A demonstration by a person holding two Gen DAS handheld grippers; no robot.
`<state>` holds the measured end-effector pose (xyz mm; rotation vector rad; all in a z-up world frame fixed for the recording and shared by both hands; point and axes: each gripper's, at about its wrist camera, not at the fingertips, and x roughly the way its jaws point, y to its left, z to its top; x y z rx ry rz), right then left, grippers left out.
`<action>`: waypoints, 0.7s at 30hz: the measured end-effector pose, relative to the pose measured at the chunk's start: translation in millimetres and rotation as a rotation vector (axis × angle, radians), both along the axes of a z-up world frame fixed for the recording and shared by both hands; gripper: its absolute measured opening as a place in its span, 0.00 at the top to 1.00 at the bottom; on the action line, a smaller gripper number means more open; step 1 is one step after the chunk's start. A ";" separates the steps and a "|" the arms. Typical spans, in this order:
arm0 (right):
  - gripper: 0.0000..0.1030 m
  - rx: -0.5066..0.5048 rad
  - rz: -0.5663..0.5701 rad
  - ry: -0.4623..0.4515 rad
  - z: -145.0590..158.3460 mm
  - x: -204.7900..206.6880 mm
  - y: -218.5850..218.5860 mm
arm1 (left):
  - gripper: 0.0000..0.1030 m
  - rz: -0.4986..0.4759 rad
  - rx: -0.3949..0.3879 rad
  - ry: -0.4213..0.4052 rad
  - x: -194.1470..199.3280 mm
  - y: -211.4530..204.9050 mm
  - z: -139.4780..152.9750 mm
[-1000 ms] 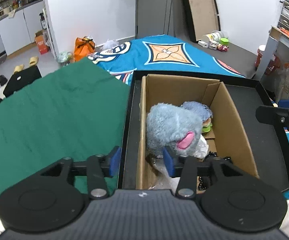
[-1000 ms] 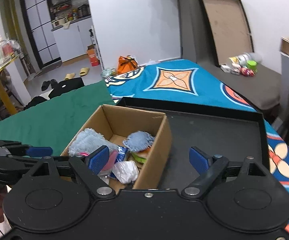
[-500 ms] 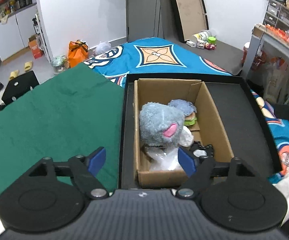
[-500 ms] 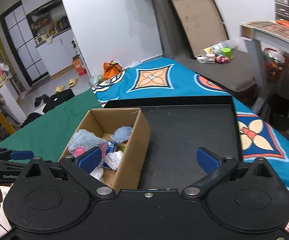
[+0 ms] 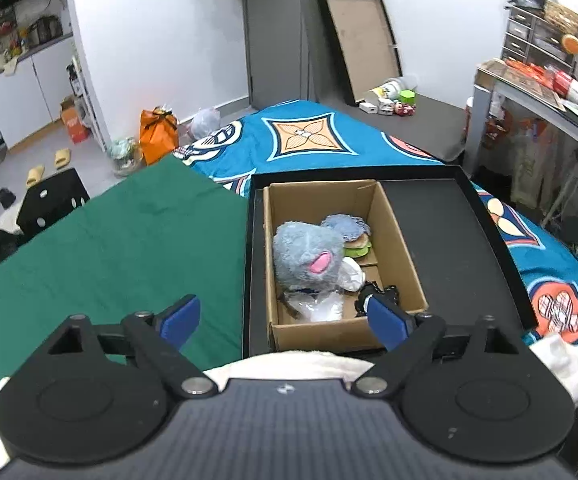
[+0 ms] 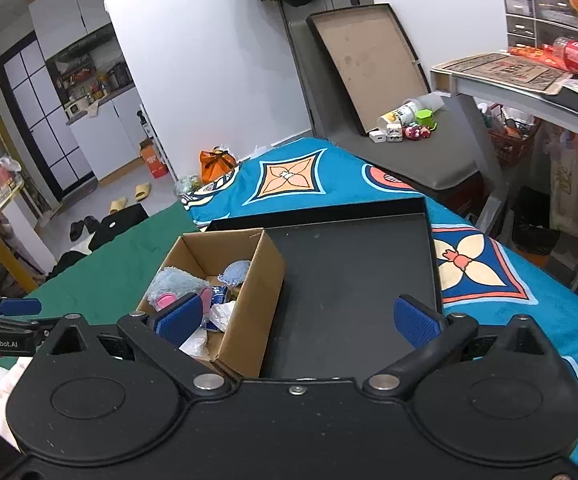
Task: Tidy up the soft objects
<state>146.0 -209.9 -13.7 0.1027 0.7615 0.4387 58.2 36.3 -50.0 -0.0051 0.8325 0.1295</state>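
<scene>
A cardboard box (image 5: 403, 240) stands in the left part of a shallow black tray (image 5: 449, 240). In it lie a grey-blue plush toy with a pink patch (image 5: 305, 252), a plush burger under a blue fluffy piece (image 5: 355, 240), white crumpled plastic (image 5: 325, 306) and a small black item (image 5: 385, 292). My left gripper (image 5: 283, 320) is open and empty, above and in front of the box's near edge. My right gripper (image 6: 295, 318) is open and empty, above the tray (image 6: 349, 276) beside the box (image 6: 249, 292); the plush (image 6: 173, 284) shows there too.
The tray lies on a blue patterned cloth (image 5: 309, 140) next to a green cloth (image 5: 109, 248). White fabric (image 5: 289, 364) lies at the near edge. A desk with clutter (image 6: 529, 80) stands to the right. Bags and slippers lie on the floor beyond.
My left gripper has opened wide and pulled back and up from the grey plush, which stays in the box. My right gripper has also drawn back and up, still open.
</scene>
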 end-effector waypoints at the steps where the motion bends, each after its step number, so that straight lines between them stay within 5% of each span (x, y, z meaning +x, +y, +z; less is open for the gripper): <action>1: 0.00 0.003 -0.005 -0.002 1.7 -2.8 -2.3 | 0.12 -0.006 0.017 -0.004 -2.3 -3.5 2.5; 21: 0.00 0.068 0.048 -0.046 36.7 -47.7 -25.5 | 0.07 0.000 -0.055 -0.086 -46.8 -17.9 45.9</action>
